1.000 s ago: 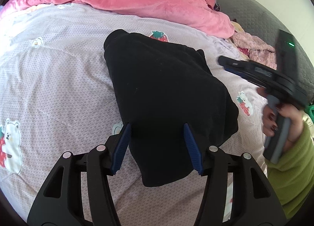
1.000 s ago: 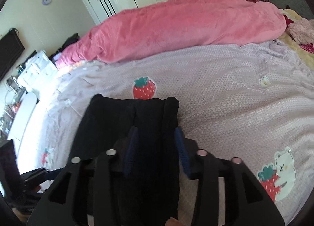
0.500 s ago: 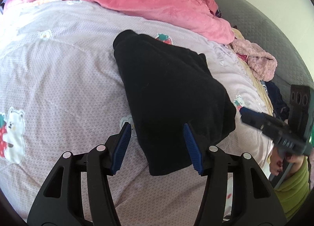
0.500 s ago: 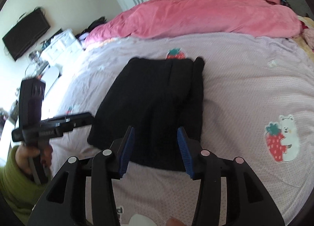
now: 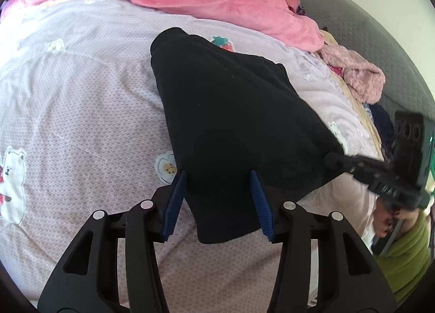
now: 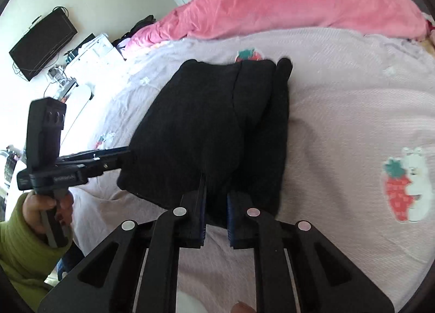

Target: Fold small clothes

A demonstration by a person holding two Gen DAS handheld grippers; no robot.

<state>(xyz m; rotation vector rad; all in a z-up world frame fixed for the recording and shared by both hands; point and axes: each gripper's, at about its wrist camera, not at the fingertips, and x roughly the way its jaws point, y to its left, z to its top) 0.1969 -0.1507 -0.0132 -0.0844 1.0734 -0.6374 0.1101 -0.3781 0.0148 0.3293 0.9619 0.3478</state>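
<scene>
1. Step in hand, as I judge it: gripping the near hem of the black garment (image 5: 231, 122) for another fold away from the person. It lies flat on the lavender bedspread (image 5: 81, 122), partly folded, short of the pink duvet (image 6: 285, 8).
2. Right tool (image 6: 216, 199): jaws have just been closing, and now pinch the garment's near-right corner. Clamped on cloth.
3. Left tool (image 5: 217, 199): jaws apart, closing a little just now, straddling the garment's near-left corner. Pads do not look pressed on it (hard to judge on black fabric).
4. Next calls for the left tool to close on its corner, then both lifting evenly toward the garment's far edge.
</scene>
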